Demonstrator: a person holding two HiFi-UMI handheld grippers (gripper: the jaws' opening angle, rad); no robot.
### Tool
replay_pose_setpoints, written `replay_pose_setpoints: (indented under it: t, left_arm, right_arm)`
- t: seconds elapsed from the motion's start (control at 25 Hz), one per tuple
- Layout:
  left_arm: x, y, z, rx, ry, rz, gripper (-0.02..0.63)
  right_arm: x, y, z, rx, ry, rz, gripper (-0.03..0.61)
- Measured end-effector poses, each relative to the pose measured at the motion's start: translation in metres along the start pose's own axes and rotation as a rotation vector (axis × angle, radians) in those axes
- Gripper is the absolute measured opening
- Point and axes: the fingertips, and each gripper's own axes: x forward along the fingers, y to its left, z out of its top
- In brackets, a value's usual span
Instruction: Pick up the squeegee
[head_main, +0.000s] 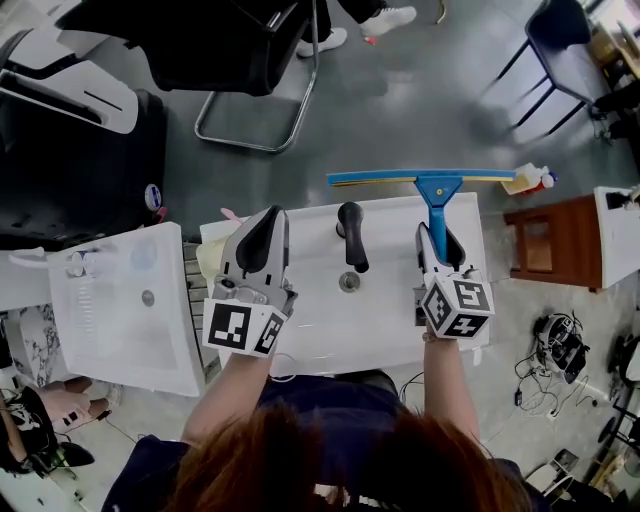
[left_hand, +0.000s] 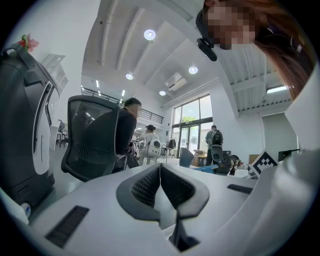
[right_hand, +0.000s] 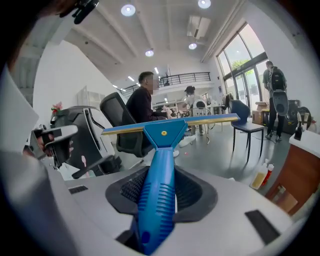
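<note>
The squeegee (head_main: 432, 181) has a blue ribbed handle (right_hand: 156, 200) and a long blue and yellow blade (right_hand: 170, 123). My right gripper (head_main: 439, 246) is shut on the handle and holds it up in the air over the white sink (head_main: 392, 315), the blade crosswise beyond the sink's far edge. In the right gripper view the handle fills the space between the dark pads. My left gripper (head_main: 262, 238) hovers over the sink's left side, pointing level, its jaws shut and empty (left_hand: 160, 187).
A black faucet (head_main: 351, 235) and a drain (head_main: 349, 282) sit mid-sink. A second white basin (head_main: 130, 310) lies left. A black chair (head_main: 235, 50) stands beyond, a wooden stool (head_main: 552, 243) and a yellow bottle (head_main: 527, 180) at right.
</note>
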Motion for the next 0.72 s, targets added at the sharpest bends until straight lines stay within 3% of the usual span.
replay_pose_setpoints:
  t: [0.32,0.72]
  left_arm:
    - [-0.009,-0.009,0.015,0.015,-0.010,-0.005,0.020]
    - [-0.022,-0.013,0.031,0.027,-0.031,0.006,0.020]
  right_arm:
    - [-0.041,0.024,0.072,-0.072,-0.168,0.027,0.152]
    - [-0.081,0.047,0.107,-0.110,-0.291,0.039,0.152]
